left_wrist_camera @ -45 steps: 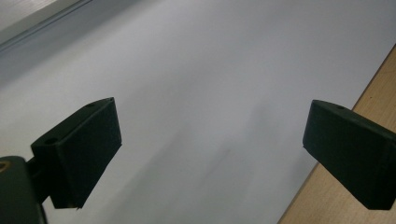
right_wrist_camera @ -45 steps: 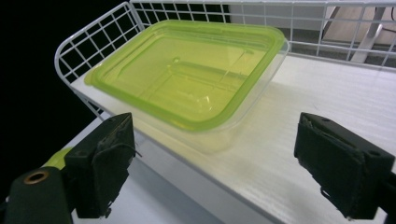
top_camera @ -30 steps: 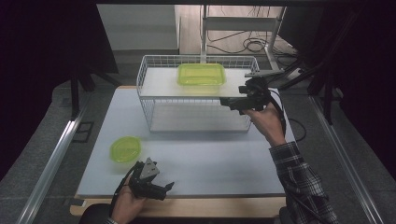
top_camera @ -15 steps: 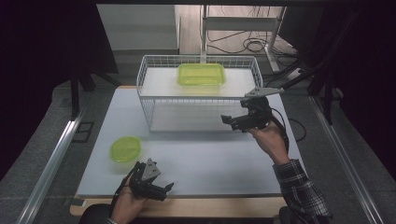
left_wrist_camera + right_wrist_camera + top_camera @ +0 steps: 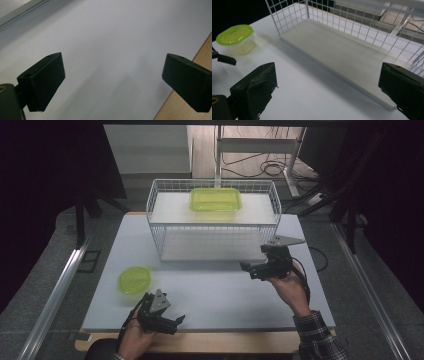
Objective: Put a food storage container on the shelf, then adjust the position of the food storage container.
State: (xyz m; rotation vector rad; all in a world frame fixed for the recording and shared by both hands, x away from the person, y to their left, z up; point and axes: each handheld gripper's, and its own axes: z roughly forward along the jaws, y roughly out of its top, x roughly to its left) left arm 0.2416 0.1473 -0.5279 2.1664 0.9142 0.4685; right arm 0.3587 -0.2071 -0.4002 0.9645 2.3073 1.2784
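Note:
A small container with a yellow-green lid stands on the white table at the front left. A larger rectangular yellow-green container rests on the top shelf of a white wire rack. My left gripper is held low over the table's front edge, just right of the small container, open with nothing between its jaws. My right gripper hovers in front of the rack's right end, pointing left, open and holding nothing.
The rack's lower board lies on the white table, which covers a wooden top whose edge shows at the front. A metal rail runs along the left side. Cables lie on the floor behind the rack.
My right gripper has come down and back from the rack's top right corner to the table in front of the rack. The left gripper has stayed put.

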